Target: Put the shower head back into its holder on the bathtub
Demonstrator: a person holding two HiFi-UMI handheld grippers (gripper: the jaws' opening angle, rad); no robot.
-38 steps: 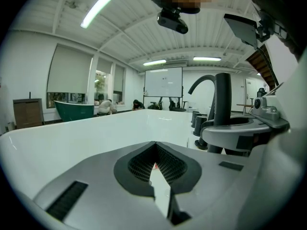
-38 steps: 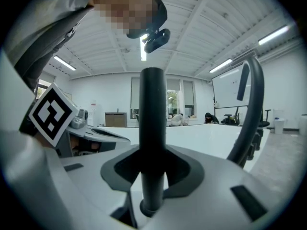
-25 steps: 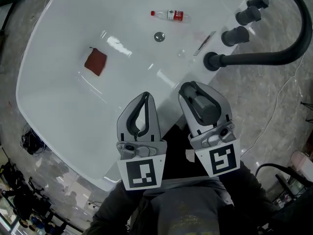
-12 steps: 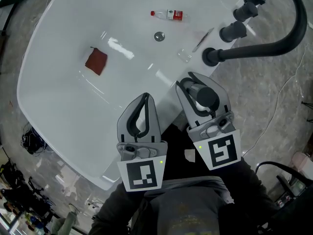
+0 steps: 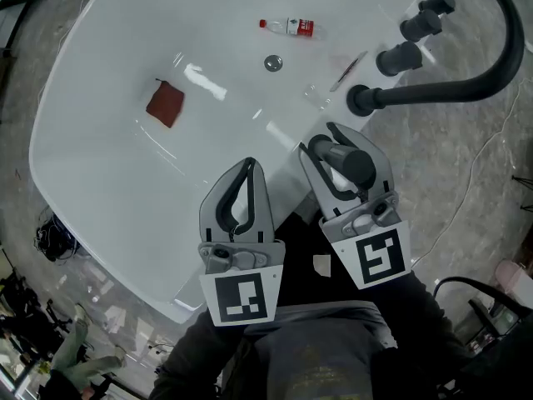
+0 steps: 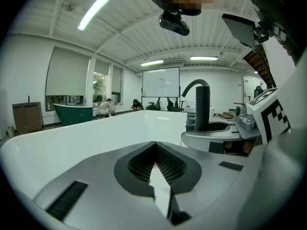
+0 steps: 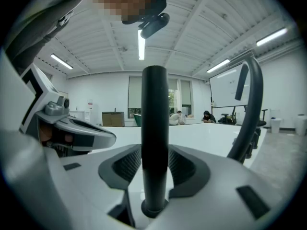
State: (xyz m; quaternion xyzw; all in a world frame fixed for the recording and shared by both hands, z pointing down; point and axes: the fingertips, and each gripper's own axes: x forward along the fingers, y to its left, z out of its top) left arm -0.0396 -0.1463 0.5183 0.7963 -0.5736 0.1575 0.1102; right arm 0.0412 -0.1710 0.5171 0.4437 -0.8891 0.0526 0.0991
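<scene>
My right gripper (image 5: 333, 140) over tub (image 5: 108, 73) rim, jaws opening. Shower head (image 7: 154, 128) upright between pads, foot in round holder (image 7: 154, 210). My left gripper (image 5: 248, 163) just beside, over rim, jaws pressed together, empty. Faucet (image 5: 450, 90) near, on the right.
</scene>
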